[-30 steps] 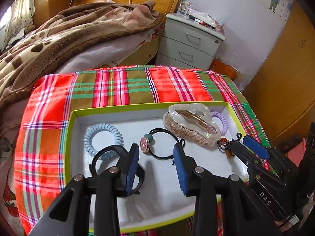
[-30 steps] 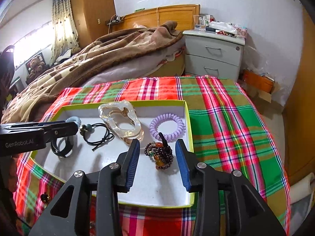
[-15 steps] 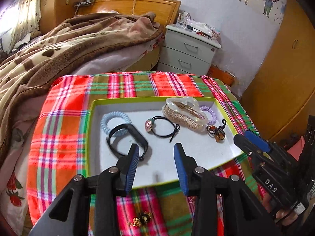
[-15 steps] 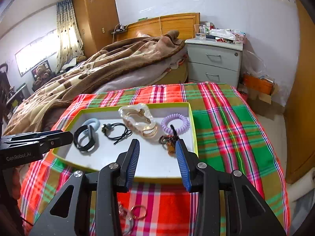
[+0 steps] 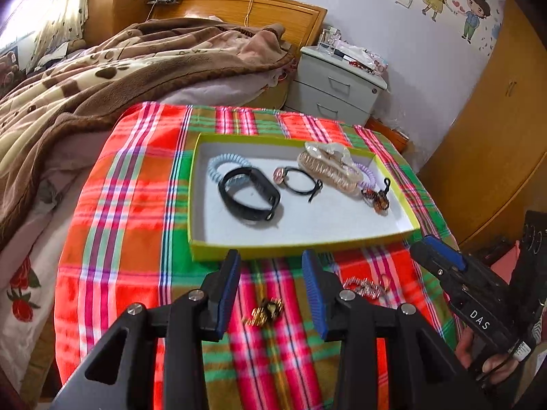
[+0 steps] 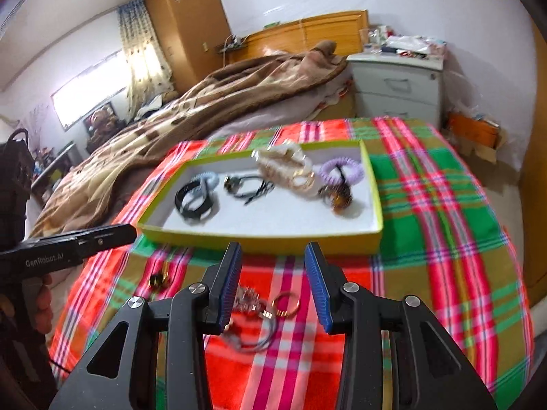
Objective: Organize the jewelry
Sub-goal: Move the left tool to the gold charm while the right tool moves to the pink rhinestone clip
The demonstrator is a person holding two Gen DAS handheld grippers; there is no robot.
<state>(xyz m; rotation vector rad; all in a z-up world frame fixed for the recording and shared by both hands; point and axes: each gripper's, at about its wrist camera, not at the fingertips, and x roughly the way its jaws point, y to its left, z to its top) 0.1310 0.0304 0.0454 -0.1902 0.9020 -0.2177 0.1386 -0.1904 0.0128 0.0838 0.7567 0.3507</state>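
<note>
Room: bedroom, with a bed under a brown paw-print blanket (image 5: pixel 102 78), a grey nightstand (image 5: pixel 338 85) by the headboard and a wooden wardrobe (image 6: pixel 184 24) past the window.
Surface: plaid cloth (image 5: pixel 126 205) in red, green and orange, spread over the spot you're working on.
Tray: shallow white box with a lime-green rim (image 5: pixel 218 251), sitting mid-cloth toward the far edge.
Tray, left end: pale blue coil hair tie (image 5: pixel 222 164) with a black wristband (image 5: pixel 249 198) lying partly over it.
Tray, middle: thin black elastic with a round charm (image 5: pixel 297 179).
Tray, right end: big translucent claw clip (image 5: pixel 328 167), a lilac coil tie (image 6: pixel 342 171) tucked behind it, and a dark beaded bracelet (image 5: pixel 376 200) in front near the right wall.
Loose on the cloth: small gold piece (image 5: pixel 265 311) just off the tray's near edge, plus a silvery chain bunch (image 6: pixel 249 299) and a gold ring (image 6: pixel 285 304) beside it. Motion blur, so can't say exactly what they are.
Your left gripper (image 5: pixel 270 290): fingers spread wide, nothing between them, hovering over the gold piece.
Your right gripper (image 6: pixel 273 287): also wide and empty, above the chain and ring.
Your hands: fingers just visible wrapped on each handle at the frame edges.
</note>
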